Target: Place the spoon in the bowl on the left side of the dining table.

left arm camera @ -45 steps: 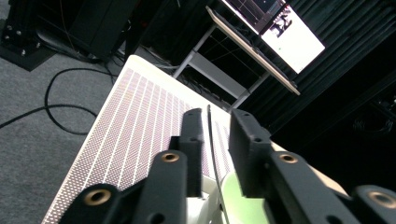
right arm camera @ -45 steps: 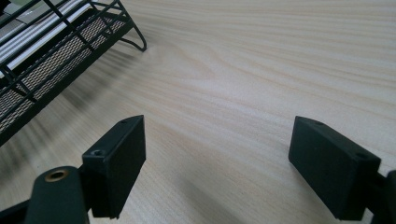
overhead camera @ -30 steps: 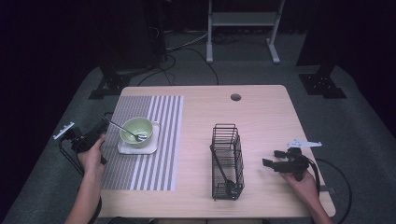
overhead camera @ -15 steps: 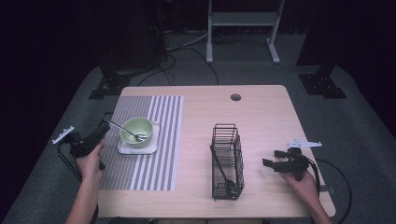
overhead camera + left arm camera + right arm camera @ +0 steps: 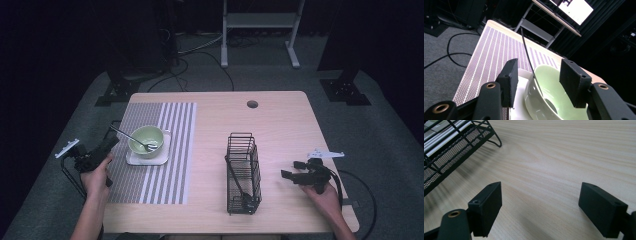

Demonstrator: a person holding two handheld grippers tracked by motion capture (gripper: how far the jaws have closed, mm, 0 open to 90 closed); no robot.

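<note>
A pale green bowl [image 5: 146,139] sits on a white square plate [image 5: 147,159] on the striped placemat [image 5: 160,150]. A thin metal utensil [image 5: 131,137] leans in the bowl, its handle pointing up and left. My left gripper [image 5: 111,143] is open just left of the bowl. In the left gripper view the bowl [image 5: 549,90] and the utensil handle [image 5: 529,60] lie between the spread jaws of the left gripper [image 5: 539,82]. My right gripper [image 5: 290,170] rests open at the table's right, near the black wire basket [image 5: 243,172]. The right gripper [image 5: 540,211] holds nothing over bare wood.
The wire basket [image 5: 451,147] holds a dark utensil and stands right of the placemat. A round cable hole [image 5: 252,104] is at the table's far edge. A metal stand [image 5: 260,30] and cables lie on the floor beyond.
My left gripper has drifted slightly toward the bowl. The right gripper has stayed put.
</note>
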